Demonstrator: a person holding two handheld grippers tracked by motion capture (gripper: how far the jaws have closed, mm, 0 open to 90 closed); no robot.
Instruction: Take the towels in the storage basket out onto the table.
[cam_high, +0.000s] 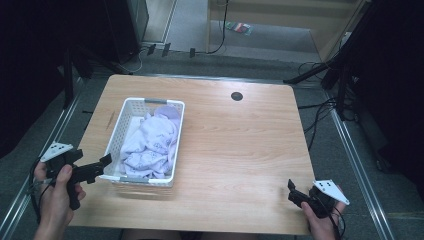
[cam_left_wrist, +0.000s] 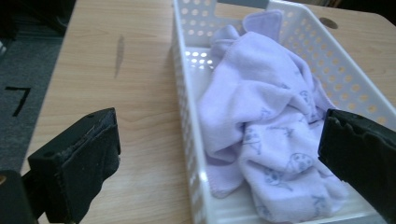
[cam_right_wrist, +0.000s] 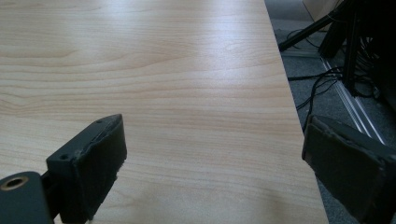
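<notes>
Lilac cloth (cam_left_wrist: 261, 116) crumpled inside white perforated basket (cam_left_wrist: 187, 140) on table (cam_high: 240, 150)

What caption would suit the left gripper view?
Open left gripper poised over a white basket holding a crumpled lilac cloth on a wooden table.

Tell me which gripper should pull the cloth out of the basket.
Probably the left gripper: it is open at the near left corner of the white basket, facing the lilac cloth. The right gripper sits at the table's far right edge.
</notes>
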